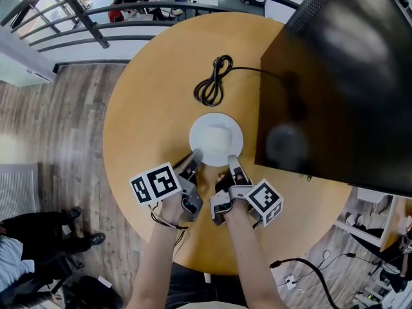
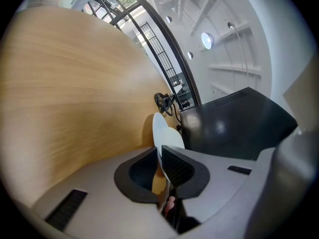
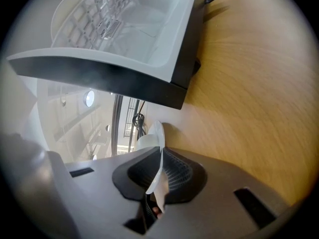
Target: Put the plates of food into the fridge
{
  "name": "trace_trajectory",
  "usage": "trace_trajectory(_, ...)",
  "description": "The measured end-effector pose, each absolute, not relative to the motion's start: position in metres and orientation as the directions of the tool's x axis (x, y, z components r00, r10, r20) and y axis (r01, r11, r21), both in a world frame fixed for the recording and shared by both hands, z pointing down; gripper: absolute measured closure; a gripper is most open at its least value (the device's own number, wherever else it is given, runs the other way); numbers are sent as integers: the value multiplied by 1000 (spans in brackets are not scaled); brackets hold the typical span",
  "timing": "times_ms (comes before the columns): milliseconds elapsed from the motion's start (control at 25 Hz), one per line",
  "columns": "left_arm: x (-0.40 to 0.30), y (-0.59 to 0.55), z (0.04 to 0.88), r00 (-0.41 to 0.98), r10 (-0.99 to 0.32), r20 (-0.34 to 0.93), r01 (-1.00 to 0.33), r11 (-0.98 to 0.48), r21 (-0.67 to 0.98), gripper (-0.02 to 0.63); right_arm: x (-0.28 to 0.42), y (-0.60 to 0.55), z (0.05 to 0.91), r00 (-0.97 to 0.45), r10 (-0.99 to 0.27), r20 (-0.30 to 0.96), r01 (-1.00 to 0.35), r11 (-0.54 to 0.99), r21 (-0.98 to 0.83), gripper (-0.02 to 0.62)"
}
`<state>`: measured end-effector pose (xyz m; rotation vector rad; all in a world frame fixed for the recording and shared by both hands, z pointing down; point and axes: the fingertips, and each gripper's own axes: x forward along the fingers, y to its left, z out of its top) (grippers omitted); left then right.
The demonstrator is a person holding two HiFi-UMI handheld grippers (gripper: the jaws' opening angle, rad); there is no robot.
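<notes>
A white plate (image 1: pixel 216 139) with a pale lump of food sits in the middle of the round wooden table (image 1: pixel 148 108). My left gripper (image 1: pixel 194 159) is shut on the plate's near-left rim, and my right gripper (image 1: pixel 233 164) is shut on its near-right rim. In the left gripper view the plate (image 2: pixel 160 136) runs edge-on between the jaws of my left gripper (image 2: pixel 160 164). Seen from the right gripper view, the plate's rim (image 3: pixel 157 148) is likewise pinched in my right gripper (image 3: pixel 158 176). The black fridge (image 1: pixel 341 89) stands at the right with its door open, its white shelves (image 3: pixel 129 19) in sight.
A coiled black cable (image 1: pixel 214 82) lies on the table beyond the plate, leading to the fridge. A metal railing (image 1: pixel 96 18) runs behind the table. A person's dark shoes and legs (image 1: pixel 51 237) are on the wood floor at lower left.
</notes>
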<state>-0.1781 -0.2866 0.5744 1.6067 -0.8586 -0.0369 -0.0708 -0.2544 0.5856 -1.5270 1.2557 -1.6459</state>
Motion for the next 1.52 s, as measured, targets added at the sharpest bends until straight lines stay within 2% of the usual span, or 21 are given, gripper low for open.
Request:
trace_trajectory(200, -183, -279, 570, 717, -558, 418, -486, 30, 873, 574, -75, -251, 577, -213, -879, 427, -249, -373, -894, 568)
trace_trajectory(1040, -209, -217, 483, 711, -617, 337, -456, -40, 889, 572, -96, -196, 493, -277, -900, 337, -283, -259, -923, 571)
trace_trajectory(1520, -177, -168, 455, 801, -513, 308, -424, -123, 897, 572, -69, -132, 460, -139, -941, 308, -270, -263, -926, 571)
